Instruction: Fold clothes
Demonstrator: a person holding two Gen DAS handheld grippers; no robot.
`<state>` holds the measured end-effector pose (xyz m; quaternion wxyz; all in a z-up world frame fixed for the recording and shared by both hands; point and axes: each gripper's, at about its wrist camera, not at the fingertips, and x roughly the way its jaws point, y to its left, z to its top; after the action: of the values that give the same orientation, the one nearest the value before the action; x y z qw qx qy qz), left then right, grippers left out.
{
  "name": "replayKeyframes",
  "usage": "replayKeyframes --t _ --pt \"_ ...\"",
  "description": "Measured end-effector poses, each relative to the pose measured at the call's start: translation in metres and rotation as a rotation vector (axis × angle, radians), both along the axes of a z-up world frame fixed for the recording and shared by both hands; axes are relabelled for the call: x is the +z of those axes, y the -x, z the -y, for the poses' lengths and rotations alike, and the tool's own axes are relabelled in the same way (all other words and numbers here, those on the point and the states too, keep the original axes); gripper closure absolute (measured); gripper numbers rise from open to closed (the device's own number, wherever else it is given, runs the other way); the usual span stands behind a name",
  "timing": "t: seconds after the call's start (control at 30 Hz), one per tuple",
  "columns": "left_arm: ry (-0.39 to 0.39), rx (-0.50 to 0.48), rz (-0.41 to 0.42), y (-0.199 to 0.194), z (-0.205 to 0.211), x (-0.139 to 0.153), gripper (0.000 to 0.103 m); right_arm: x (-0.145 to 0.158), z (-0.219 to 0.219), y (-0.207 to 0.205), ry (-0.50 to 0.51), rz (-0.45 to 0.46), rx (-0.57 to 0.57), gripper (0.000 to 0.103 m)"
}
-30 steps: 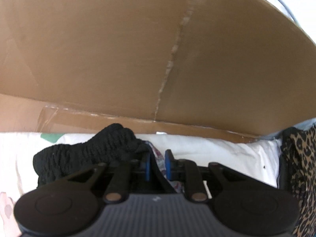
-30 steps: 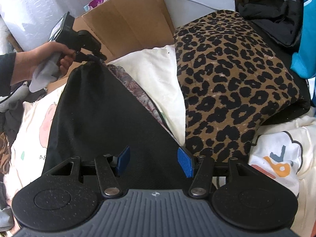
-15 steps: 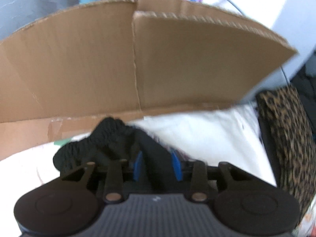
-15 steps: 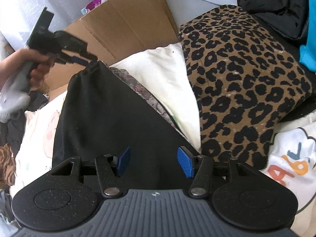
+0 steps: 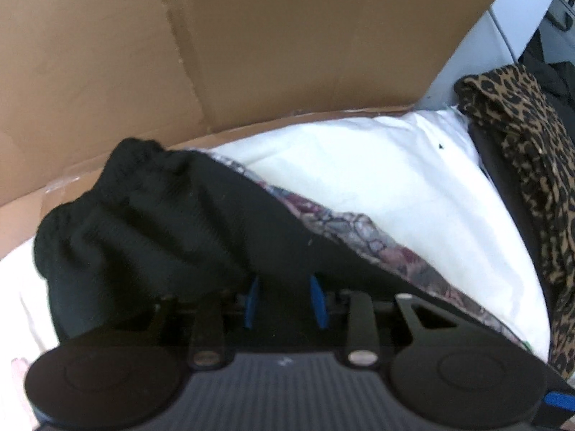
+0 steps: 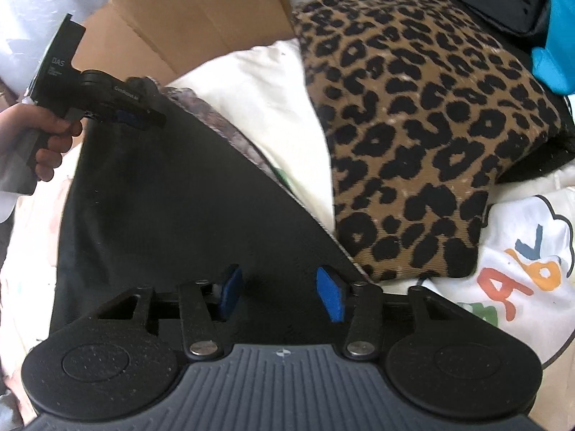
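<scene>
While the black garment lies spread over the cream bedding beside the leopard-print cloth, the left hand-held gripper has just narrowed and the right hand-held gripper has just been closing, each part spread with black fabric between its pads. For a clean fold, both should bite the edges fully and lift together, keeping the cloth taut.

The black garment is matt knitted cloth, ribbed and gathered at its band. The leopard-print fabric looks finely corded. Behind stands rough brown cardboard. The cream cloth seems smooth, though blurred.
</scene>
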<state>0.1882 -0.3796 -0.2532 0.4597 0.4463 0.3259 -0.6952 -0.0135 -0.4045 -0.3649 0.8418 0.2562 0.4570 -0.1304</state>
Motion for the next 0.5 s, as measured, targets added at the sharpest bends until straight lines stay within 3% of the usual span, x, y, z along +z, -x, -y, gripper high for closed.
replayKeyframes --t 0.23,0.5 --pt "0.037 -0.006 -0.01 0.011 0.011 -0.006 0.074 -0.005 0.006 -0.009 0.042 -0.029 -0.026 0.071" --pt "0.079 -0.007 0.009 0.023 0.014 -0.005 0.075 -0.007 0.003 -0.008 0.048 -0.04 -0.023 0.071"
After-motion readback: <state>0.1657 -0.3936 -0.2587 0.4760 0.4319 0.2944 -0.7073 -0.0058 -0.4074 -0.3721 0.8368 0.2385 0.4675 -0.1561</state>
